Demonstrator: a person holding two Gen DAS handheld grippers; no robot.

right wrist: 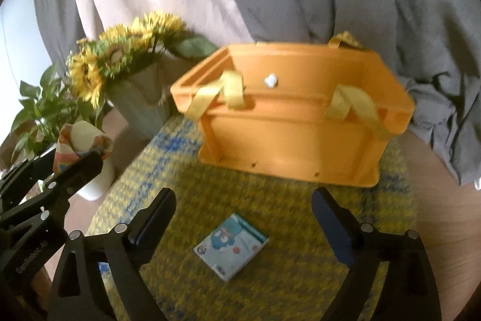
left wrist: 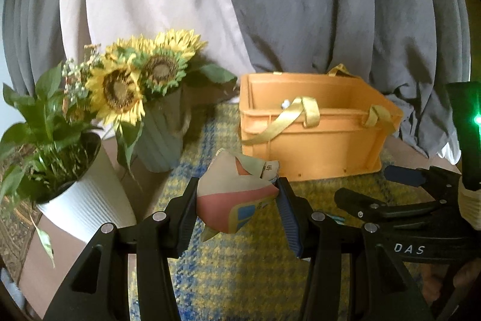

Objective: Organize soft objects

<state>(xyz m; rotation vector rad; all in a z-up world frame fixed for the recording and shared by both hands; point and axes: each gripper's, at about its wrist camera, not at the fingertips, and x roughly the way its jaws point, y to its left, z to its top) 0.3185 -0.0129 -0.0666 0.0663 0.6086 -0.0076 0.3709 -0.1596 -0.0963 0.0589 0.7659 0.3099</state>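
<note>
White letters "DAS" mark the right gripper (left wrist: 399, 179) body in the left wrist view. The left gripper (left wrist: 237, 209) pinches a soft fabric toy (left wrist: 234, 197), printed with what may be Chinese characters, above the yellow-blue mat (left wrist: 240, 276). The right gripper's fingers spread wide over a tissue packet (right wrist: 231, 245), before the orange crate (right wrist: 288, 122).

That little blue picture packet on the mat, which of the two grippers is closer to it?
The right. The right gripper hangs open right over the blue picture packet, fingers either side. The left gripper, off to its left, is shut on a soft cloth toy.
</note>
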